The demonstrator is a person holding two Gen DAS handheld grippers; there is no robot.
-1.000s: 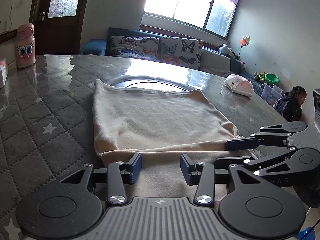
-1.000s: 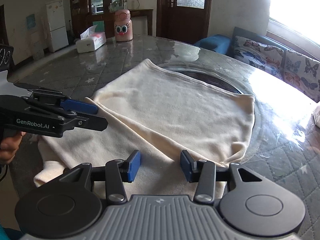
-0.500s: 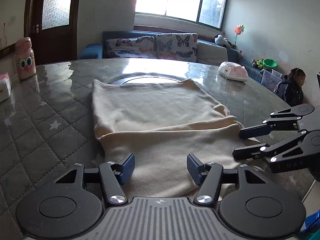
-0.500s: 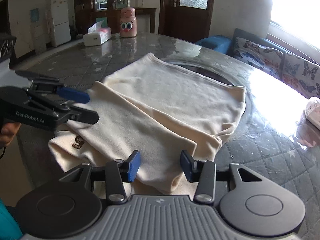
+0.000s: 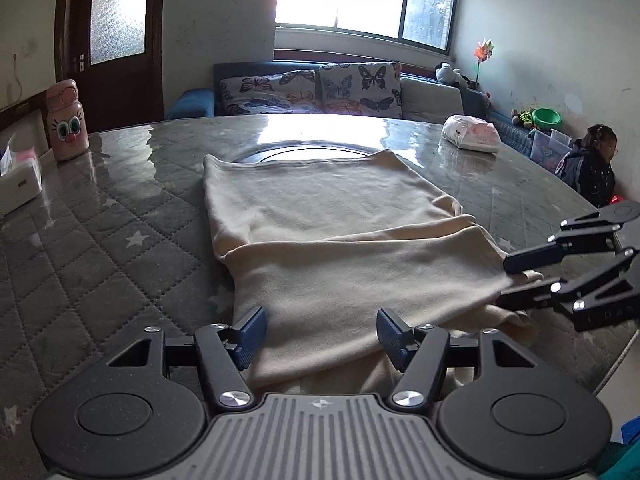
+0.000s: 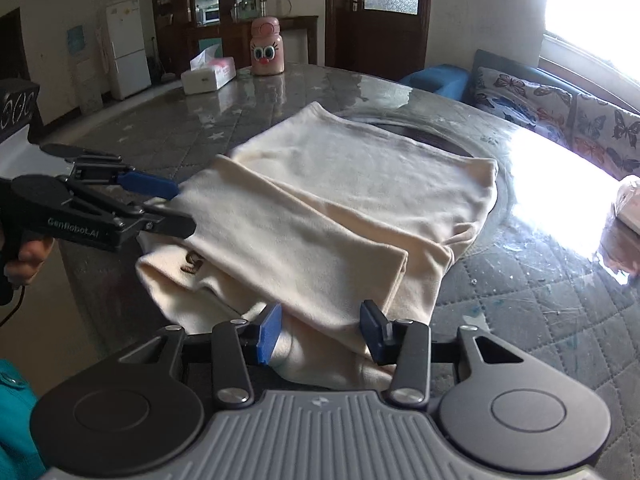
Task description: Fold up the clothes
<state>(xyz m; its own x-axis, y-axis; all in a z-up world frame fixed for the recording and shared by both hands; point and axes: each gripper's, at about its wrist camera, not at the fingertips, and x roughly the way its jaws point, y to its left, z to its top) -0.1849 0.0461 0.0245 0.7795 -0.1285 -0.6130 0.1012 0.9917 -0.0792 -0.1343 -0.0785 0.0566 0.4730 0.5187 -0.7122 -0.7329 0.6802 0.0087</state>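
A cream garment (image 5: 344,240) lies on the quilted table (image 5: 100,248), its near part folded back over the rest. It also shows in the right wrist view (image 6: 320,216). My left gripper (image 5: 318,334) is open above the garment's near left edge, touching no cloth; it also shows in the right wrist view (image 6: 176,208). My right gripper (image 6: 320,334) is open above the near right edge, and it shows at the right in the left wrist view (image 5: 508,280). A small dark print (image 6: 192,262) shows on the lower layer.
A pink cartoon bottle (image 5: 66,124) and a white tissue box (image 5: 18,178) stand at the far left. A white packet (image 5: 472,136) lies at the far right. A glass turntable ring (image 5: 296,148) lies under the garment's far edge. A child (image 5: 592,168) sits beyond the table.
Both grippers have drawn back toward the table's near edge and opened wider. More of the folded flap and the layer under it now shows.
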